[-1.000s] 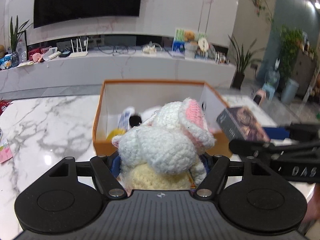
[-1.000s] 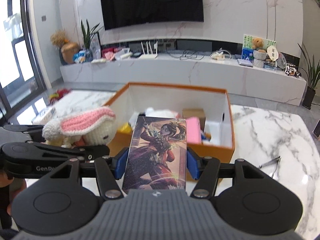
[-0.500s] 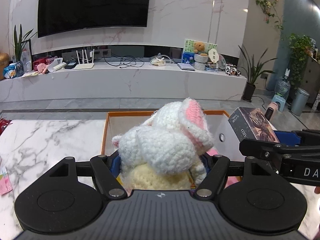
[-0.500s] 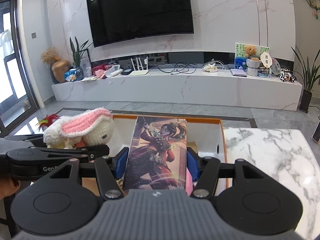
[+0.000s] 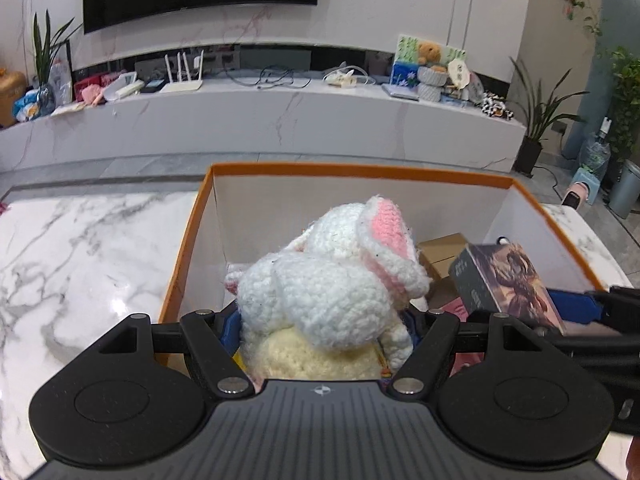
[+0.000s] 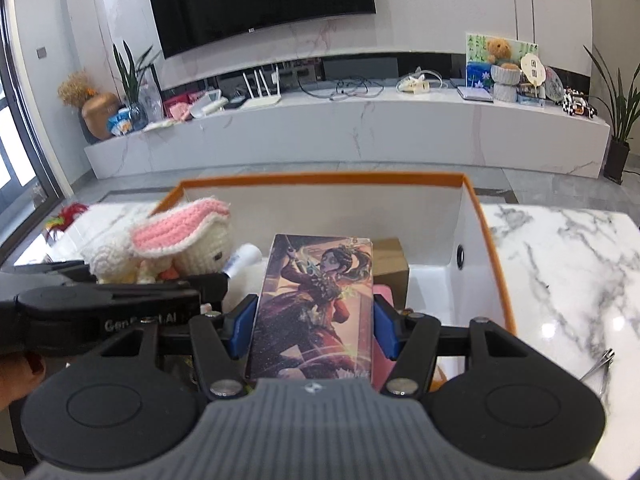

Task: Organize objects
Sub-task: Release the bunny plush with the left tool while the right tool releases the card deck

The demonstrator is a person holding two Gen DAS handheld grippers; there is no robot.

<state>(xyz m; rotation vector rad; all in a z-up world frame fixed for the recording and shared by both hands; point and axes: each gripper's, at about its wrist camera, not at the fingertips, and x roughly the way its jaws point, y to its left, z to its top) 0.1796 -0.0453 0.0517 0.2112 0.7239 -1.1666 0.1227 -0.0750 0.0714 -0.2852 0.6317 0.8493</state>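
Note:
My left gripper (image 5: 320, 324) is shut on a white crocheted bunny (image 5: 328, 280) with a pink-lined ear, held over the near left part of an orange box (image 5: 360, 170) with white inner walls. My right gripper (image 6: 314, 316) is shut on a flat illustrated box (image 6: 316, 300) with a character picture, its blue pads pressing both long sides, over the same orange box (image 6: 320, 179). The two loads hang side by side: the bunny (image 6: 180, 240) is to the left, the illustrated box (image 5: 508, 280) to the right.
Inside the orange box lie a brown carton (image 6: 392, 256), a pink item (image 6: 386, 296) and a white tube (image 6: 244, 258). The box stands on a marble table (image 6: 560, 260). A small metal tool (image 6: 600, 364) lies at the right. A TV bench stands beyond.
Both grippers have moved forward and dipped with their loads, from in front of the orange box to over its inside. Neither grip has changed.

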